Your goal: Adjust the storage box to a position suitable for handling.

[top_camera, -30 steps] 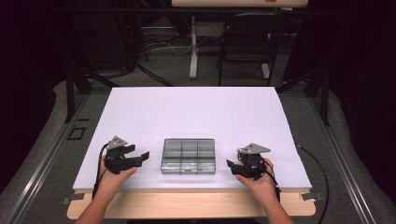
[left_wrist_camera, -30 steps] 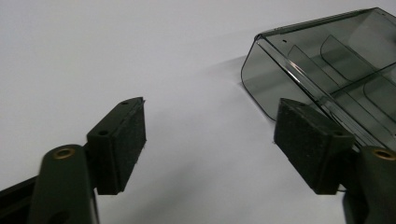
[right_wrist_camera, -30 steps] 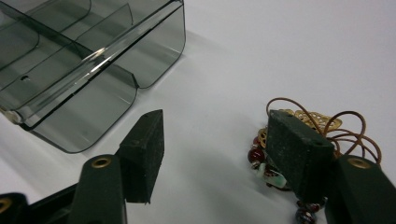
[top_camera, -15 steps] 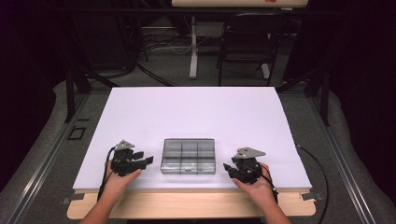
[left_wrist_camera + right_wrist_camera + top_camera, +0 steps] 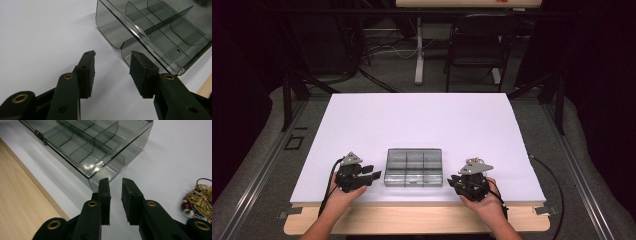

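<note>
Dark room w/ black drapes, a chair and cables at the top of the high view; a white table [image 5: 422,120] fills the middle, wood edge along the bottom.

The clear smoky organizer box [image 5: 413,166] sits lower centre of the high view, near the table's front edge, flat on its base, lid shut as far as I can tell. Its long axis runs left-right across the frame, parallel to the table's edge; dividers split it into approx six empty cells. That square-on lie puts one short end toward each hand, probably so both can come at it from the sides.

Left gripper [image 5: 373,176] rests lower left, jaws pointing right at the box's short end; in the left gripper view its jaws have just been closing but stand apart w/ nothing between them, box corner just ahead. Right gripper [image 5: 453,180] lies lower right, pointing left at the other end; its jaws have just been closing too, now a narrow gap, empty, just short of the box. Bead-and-cord jewellery [image 5: 200,195] lies at the right edge of the right gripper view, apart from the box.
</note>
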